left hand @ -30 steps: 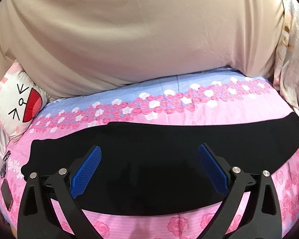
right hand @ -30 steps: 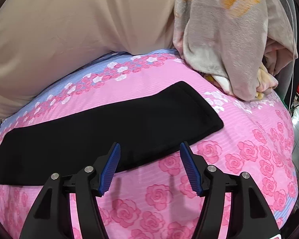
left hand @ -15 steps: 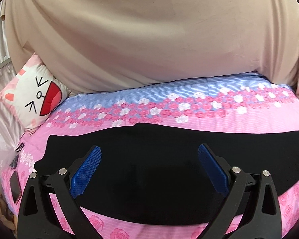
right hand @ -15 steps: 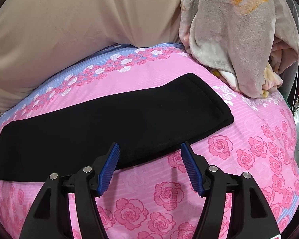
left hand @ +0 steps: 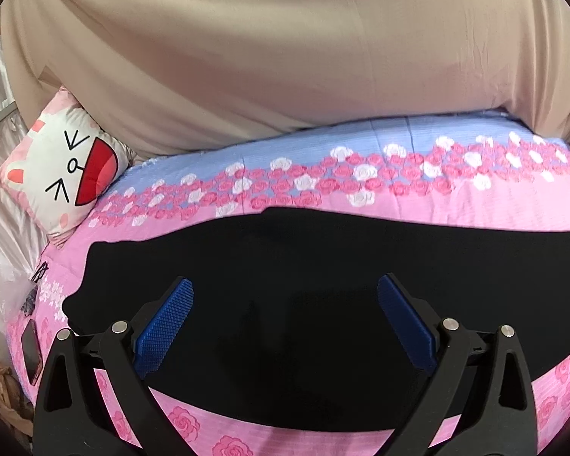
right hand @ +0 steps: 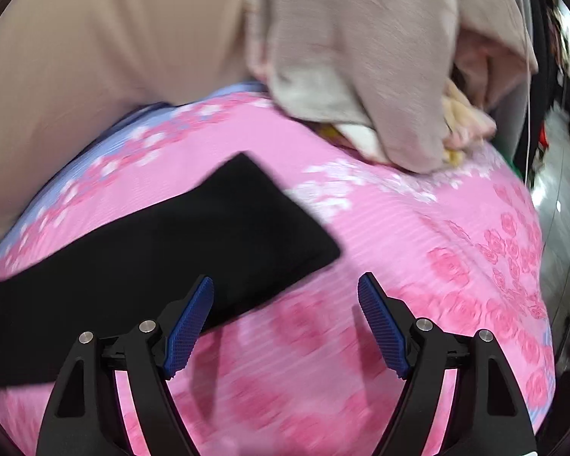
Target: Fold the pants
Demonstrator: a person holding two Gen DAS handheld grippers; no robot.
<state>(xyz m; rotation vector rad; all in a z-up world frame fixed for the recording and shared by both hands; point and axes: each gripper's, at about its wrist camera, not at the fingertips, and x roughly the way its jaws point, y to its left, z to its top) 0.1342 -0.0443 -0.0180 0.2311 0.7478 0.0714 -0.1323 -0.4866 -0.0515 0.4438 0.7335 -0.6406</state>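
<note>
Black pants (left hand: 323, 266) lie flat as a long strip across the pink rose-patterned bed. In the left wrist view my left gripper (left hand: 285, 292) is open and empty, above the pants' wide left part. In the right wrist view the pants (right hand: 178, 239) end in a square leg end at mid-frame. My right gripper (right hand: 285, 288) is open and empty, over the pink sheet just right of the pants' near edge. That view is motion-blurred.
A cat-face pillow (left hand: 64, 167) lies at the bed's left end. A beige sheet (left hand: 285, 57) hangs behind the bed. A phone (left hand: 32, 351) lies at the left edge. A crumpled beige blanket (right hand: 380, 76) is piled at the right end.
The left gripper has moved left and nearer, so the pants' left end shows more. The right gripper has swung right, past the leg end. Both stay open.
</note>
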